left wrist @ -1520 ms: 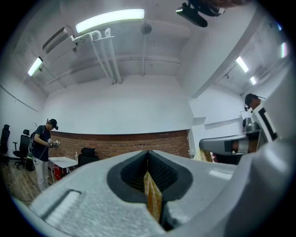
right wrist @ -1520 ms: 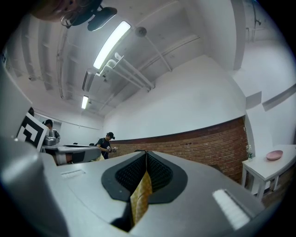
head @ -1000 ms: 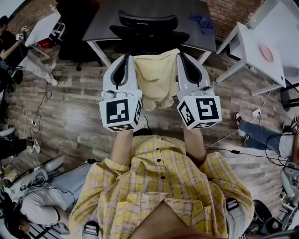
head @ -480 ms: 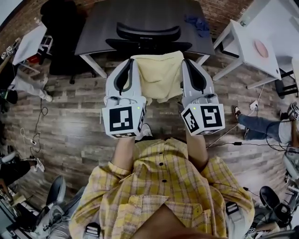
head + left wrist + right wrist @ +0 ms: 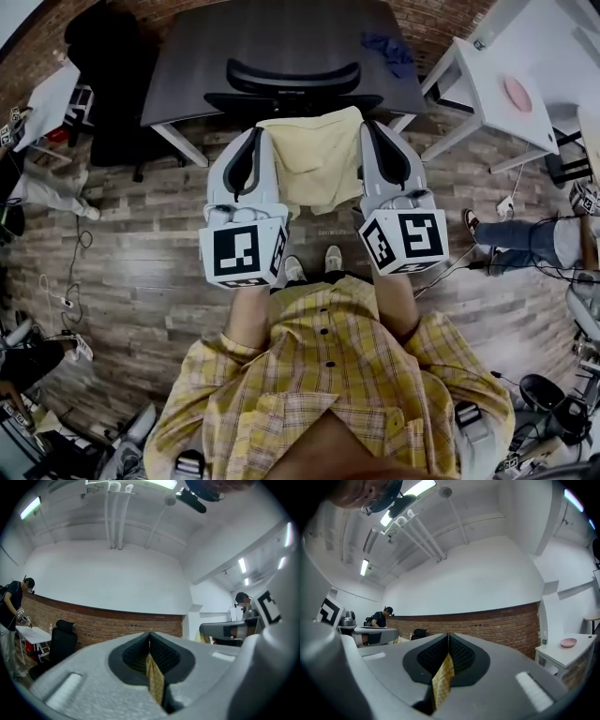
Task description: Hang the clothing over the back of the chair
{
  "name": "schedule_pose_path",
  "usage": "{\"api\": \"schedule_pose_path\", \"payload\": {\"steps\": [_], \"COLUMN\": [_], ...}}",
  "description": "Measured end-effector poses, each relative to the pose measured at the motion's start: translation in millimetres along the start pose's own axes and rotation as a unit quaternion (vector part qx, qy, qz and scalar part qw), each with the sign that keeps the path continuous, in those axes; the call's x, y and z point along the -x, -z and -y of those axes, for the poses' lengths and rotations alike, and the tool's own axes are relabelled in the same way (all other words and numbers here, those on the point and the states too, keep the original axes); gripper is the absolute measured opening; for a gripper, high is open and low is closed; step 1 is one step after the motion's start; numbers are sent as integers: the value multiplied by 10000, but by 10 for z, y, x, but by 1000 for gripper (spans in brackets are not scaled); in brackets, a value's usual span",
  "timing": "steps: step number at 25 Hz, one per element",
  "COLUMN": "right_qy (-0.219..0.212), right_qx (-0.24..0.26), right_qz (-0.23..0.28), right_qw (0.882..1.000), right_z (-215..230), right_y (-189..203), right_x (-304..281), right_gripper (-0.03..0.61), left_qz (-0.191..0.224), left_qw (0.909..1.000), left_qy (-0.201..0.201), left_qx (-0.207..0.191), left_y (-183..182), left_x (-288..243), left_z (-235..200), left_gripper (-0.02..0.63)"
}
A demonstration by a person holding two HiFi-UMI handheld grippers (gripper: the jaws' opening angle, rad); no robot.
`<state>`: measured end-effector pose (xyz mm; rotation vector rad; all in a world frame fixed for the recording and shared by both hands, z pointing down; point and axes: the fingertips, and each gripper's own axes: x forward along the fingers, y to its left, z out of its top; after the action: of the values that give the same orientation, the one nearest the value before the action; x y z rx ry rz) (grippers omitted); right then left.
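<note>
A pale yellow garment (image 5: 316, 159) hangs stretched between my two grippers, in front of a black office chair (image 5: 294, 84) that stands at a dark desk. My left gripper (image 5: 262, 131) is shut on the garment's left top corner; a strip of the yellow cloth (image 5: 154, 679) shows pinched between its jaws. My right gripper (image 5: 364, 127) is shut on the right top corner, with yellow cloth (image 5: 442, 679) between its jaws too. Both grippers point level, just short of the chair's backrest. The garment's lower edge hangs free above the wooden floor.
A dark desk (image 5: 281, 42) with a blue cloth (image 5: 386, 49) on it stands behind the chair. A white table (image 5: 520, 84) is at the right, another black chair (image 5: 108, 84) at the left. People and cables are round the floor's edges.
Both grippers have carried the garment forward toward the chair, which now sits closer below them. The grip on both corners is unchanged.
</note>
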<state>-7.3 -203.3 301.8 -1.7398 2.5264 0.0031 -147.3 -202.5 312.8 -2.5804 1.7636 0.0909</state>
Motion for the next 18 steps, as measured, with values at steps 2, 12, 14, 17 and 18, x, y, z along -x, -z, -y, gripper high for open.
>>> {"api": "schedule_pose_path", "payload": {"steps": [2, 12, 14, 17, 18], "right_qy": [-73, -527, -566, -634, -644], "right_qx": [-52, -220, -221, -157, -146], "right_qz": [81, 77, 149, 279, 308], "right_qw": [9999, 9983, 9980, 9975, 9973], "right_z": [66, 206, 250, 263, 267], "right_y": [-48, -84, -141, -256, -281], "right_x": [-32, -291, -313, -365, -389], "right_gripper": [9, 9, 9, 9, 9], "left_qz": [18, -4, 44, 137, 144], "left_qw": [10000, 9993, 9991, 9988, 9988], "left_qy": [-75, -281, -310, -352, -363], "left_qx": [-37, -238, -302, -310, -288], "left_y": [-29, -88, -138, -218, -230], "left_x": [-56, -360, -399, -463, -494], "left_z": [-2, 57, 76, 37, 12], "left_gripper": [5, 5, 5, 5, 5]}}
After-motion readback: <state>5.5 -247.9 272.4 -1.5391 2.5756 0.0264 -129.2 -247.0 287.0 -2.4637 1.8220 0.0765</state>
